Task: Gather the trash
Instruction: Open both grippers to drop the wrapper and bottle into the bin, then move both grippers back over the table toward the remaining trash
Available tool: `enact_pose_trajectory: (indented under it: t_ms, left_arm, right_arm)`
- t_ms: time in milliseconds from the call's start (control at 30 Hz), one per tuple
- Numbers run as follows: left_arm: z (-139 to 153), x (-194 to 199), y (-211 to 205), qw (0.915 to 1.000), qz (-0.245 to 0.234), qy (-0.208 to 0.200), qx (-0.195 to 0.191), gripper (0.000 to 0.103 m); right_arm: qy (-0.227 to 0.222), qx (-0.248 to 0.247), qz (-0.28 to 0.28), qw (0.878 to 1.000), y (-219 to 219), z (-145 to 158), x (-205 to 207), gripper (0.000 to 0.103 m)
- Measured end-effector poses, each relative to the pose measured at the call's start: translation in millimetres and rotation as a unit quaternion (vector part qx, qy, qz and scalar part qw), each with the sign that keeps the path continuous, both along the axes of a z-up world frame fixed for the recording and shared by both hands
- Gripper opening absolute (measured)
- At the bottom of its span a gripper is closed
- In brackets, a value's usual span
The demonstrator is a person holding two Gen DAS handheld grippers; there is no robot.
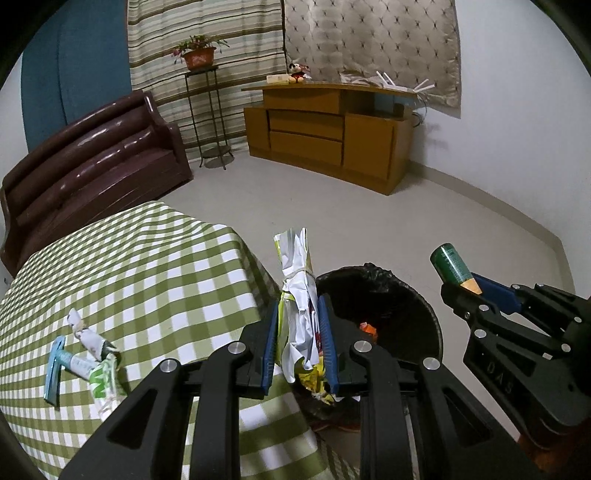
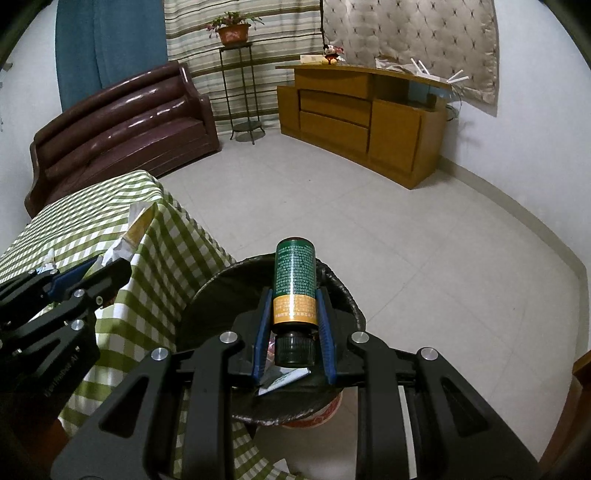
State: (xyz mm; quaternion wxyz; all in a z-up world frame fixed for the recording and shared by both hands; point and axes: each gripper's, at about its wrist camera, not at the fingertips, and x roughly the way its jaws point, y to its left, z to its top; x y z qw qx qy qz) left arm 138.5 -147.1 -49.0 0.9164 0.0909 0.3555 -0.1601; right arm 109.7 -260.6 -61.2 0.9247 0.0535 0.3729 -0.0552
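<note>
Pale tiled floor (image 2: 369, 221) and white walls (image 2: 535, 129). A brown leather sofa (image 2: 125, 122) sits by striped curtains (image 2: 266, 74); a potted plant (image 2: 232, 31) tops a wire stand beside a wooden cabinet (image 2: 362, 118)

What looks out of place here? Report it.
Mostly tidy. More trash remains on the checked tablecloth: a crumpled wrapper and a flattened tube lying askew. The left tool grips a wrapper bundle; the right tool grips a green bottle over the bin.

Each camera sits just behind its own tongs, looking forward and downward along them. Both face the same room corner, sharing the bin (image 1: 384, 295), sofa (image 2: 122, 122), cabinet (image 2: 369, 122) and checked worktop (image 1: 129, 266) edge; each glimpses the other's tongs.
</note>
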Motion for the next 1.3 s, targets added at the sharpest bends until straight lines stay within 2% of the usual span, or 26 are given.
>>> enact_pose_trajectory:
  t_ms: [400, 633, 1033, 1300]
  left_arm:
    - [-7, 15, -18, 0.9997, -0.003, 0.014, 0.020, 0.022]
    - [-7, 21, -16, 0.9995, 0.003, 0.021, 0.022, 0.035]
    - [-6, 15, -10, 0.9997, 0.015, 0.015, 0.015, 0.048]
    - [2, 1, 17, 0.9994, 0.031, 0.011, 0.004, 0.053]
  right_arm:
    - [0.008, 0.013, -0.009, 1.000, -11, -14, 14, 0.023]
    - [0.013, 0.024, -0.016, 0.999, -17, -20, 17, 0.026]
    - [0.005, 0.013, -0.024, 1.000, -14, -9, 7, 0.044]
    - [0.002, 0.016, -0.019, 1.000, 0, -2, -2, 0.053]
